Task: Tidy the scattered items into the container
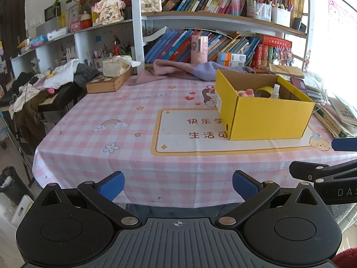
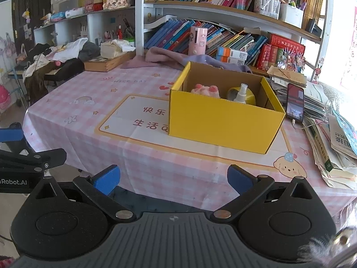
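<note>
Left gripper (image 1: 177, 185) held low at the near edge of the tabletop (image 1: 138, 156), fingers (image 1: 111, 185) spread wide apart, nothing between them. Right gripper (image 2: 173, 179) likewise at the near edge, just beside the left one, fingers (image 2: 106, 178) parted wide and empty.

Yellow cardboard box (image 1: 267, 120) upright on the pink checked tablecloth, toward the right side, top open, one corner over the printed panel with Chinese characters. Inside the box, seen best from the right wrist: pink plush toy (image 2: 206, 89) at the left, yellow tape roll (image 2: 250, 95) at the right, small white spray bottle (image 2: 241, 93) leaning just in front of the tape roll. All three resting below the rim.

Behind the box, a purple cloth (image 1: 178, 69) lying crumpled along the far edge of the tabletop, and a pink cylindrical device (image 1: 199, 49) standing upright behind the cloth, against the shelf books. A wooden box (image 1: 107, 82) at the far left corner with a tissue pack on top. Phone (image 2: 295, 105) propped just right of the yellow box, screen lit, beside a stack of books and papers (image 2: 334, 151) along the right edge.
</note>
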`<action>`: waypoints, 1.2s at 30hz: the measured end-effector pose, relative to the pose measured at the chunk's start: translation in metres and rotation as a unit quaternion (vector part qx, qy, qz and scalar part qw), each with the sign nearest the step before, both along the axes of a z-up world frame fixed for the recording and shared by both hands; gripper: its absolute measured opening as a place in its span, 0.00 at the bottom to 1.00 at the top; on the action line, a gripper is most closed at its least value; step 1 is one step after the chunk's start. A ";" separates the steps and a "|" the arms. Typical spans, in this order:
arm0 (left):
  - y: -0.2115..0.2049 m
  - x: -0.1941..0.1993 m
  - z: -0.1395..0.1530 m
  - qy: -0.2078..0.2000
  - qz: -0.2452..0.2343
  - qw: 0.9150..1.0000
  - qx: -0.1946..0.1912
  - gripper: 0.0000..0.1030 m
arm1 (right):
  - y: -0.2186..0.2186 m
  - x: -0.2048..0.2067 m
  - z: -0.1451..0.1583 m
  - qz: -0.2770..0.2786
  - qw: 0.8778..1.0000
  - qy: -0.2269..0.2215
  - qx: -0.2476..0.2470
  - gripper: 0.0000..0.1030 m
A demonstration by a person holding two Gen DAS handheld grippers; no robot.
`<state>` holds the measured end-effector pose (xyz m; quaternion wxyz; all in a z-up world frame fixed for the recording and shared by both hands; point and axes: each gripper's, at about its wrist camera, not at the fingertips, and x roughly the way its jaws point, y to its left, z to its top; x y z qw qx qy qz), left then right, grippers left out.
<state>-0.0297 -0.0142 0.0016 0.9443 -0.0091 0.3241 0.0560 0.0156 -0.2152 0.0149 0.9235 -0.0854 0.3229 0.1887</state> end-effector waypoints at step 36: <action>-0.004 -0.002 -0.001 0.003 -0.003 1.000 -0.001 1.00 | 0.005 -0.003 -0.005 0.010 1.000 0.007 -0.009 1.00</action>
